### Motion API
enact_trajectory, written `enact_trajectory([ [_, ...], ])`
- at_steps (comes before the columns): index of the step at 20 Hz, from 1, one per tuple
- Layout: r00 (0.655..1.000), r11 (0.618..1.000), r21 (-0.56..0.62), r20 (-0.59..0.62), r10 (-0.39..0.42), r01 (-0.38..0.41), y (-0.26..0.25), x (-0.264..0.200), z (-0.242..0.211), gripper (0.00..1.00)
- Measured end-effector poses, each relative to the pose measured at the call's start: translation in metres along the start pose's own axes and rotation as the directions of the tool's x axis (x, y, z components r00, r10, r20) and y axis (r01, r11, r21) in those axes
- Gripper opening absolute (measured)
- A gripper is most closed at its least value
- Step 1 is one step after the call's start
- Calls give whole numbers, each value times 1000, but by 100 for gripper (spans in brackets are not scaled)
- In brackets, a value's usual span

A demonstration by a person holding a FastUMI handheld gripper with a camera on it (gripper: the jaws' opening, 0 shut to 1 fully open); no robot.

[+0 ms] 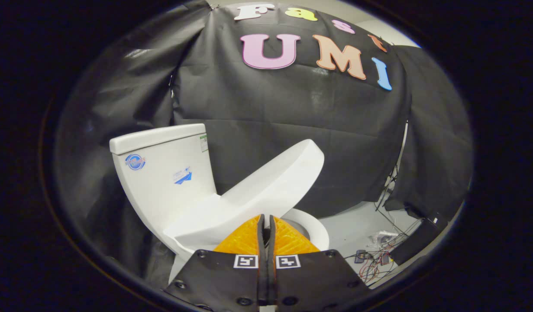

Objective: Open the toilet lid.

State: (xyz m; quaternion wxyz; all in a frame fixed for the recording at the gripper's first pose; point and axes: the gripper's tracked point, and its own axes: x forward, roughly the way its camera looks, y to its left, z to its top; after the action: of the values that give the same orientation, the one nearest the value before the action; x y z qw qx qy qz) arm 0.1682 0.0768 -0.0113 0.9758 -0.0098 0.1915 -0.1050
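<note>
A white toilet stands just ahead of me, its tank [162, 173] against the black cloth wall. The lid [270, 186] is lifted partway and slants up away from the tank side, its free end in the air. Below the raised lid, a curve of the white seat [316, 227] and the bowl opening show. My gripper [266, 218] is shut, its orange fingers [244, 240] pressed together with nothing between them. The fingertips sit right at the lid's lower side edge; whether they touch it I cannot tell.
On the grey floor beyond the toilet lie tangled red and black cables [374, 262] and a long black box [418, 240]. Black cloth hangs close behind and beside the toilet.
</note>
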Motion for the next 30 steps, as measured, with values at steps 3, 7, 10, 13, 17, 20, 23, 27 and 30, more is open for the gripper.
enact_trajectory([
  [3, 1000, 999, -44, 18, -13, 14, 2, 0, 2, 1],
  [7, 999, 999, -45, 18, -28, 29, 0, -1, 1, 1],
  [10, 999, 998, -51, 18, -27, 28, 1, 0, 1, 1],
  [13, 998, 993, -113, 41, -39, 43, 4, -2, 5, 1],
  [17, 997, 989, -136, 51, -49, 56, 4, -2, 7, 1],
  [20, 998, 990, -130, 48, -48, 54, 4, -2, 5, 1],
  [23, 998, 990, -130, 44, -50, 55, 2, -1, 3, 1],
  [27, 997, 986, -152, 55, -55, 63, 4, -2, 5, 1],
  [30, 995, 979, -187, 76, -71, 84, 8, -1, 11, 1],
])
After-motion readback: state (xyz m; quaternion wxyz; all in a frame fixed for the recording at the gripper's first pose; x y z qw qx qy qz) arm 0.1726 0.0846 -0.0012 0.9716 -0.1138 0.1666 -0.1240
